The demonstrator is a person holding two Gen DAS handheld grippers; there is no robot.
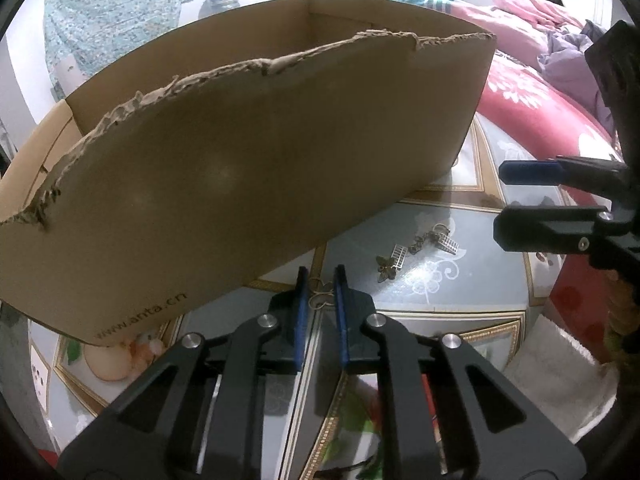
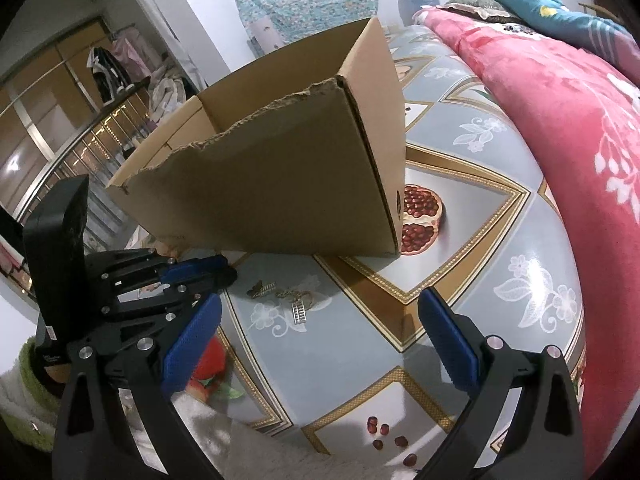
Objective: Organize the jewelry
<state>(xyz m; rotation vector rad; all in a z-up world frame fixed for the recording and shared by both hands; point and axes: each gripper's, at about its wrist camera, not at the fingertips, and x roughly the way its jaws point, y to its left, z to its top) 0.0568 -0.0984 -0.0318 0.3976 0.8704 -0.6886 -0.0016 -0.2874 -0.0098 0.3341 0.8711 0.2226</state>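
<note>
The left gripper [image 1: 322, 294] points steeply down at the tabletop [image 1: 460, 292], its blue pads drawn close together around a small brass butterfly charm [image 1: 320, 296]; whether the pads actually press on it cannot be told, though the gap is nearly nothing. The charm is thin looped wire, lying flat just before the box [image 1: 240, 160].

The rest of the jewelry [image 1: 416, 250] lies on the tabletop a little to the right of that charm and also just before the box: a second brass butterfly, a short chain, and two silver ladder-shaped pieces, all loosely tangled and flat. From the right wrist view the same cluster [image 2: 286, 294] sits between the two grippers, near the box's front wall.

The right gripper [image 2: 320, 320] is spread wide and grasps nothing, hovering over bare patterned tabletop to the right of the box's near corner.

The box is brown cardboard, open at the top, with a ragged torn front edge; its front wall stands close over the jewelry, so room is tight on that side. To the right of the box the tabletop is open, printed with a pomegranate [image 2: 420, 220] at the box's corner.

A red flowered blanket [image 2: 580, 140] lies along the tabletop's right edge, well apart from the box.
</note>
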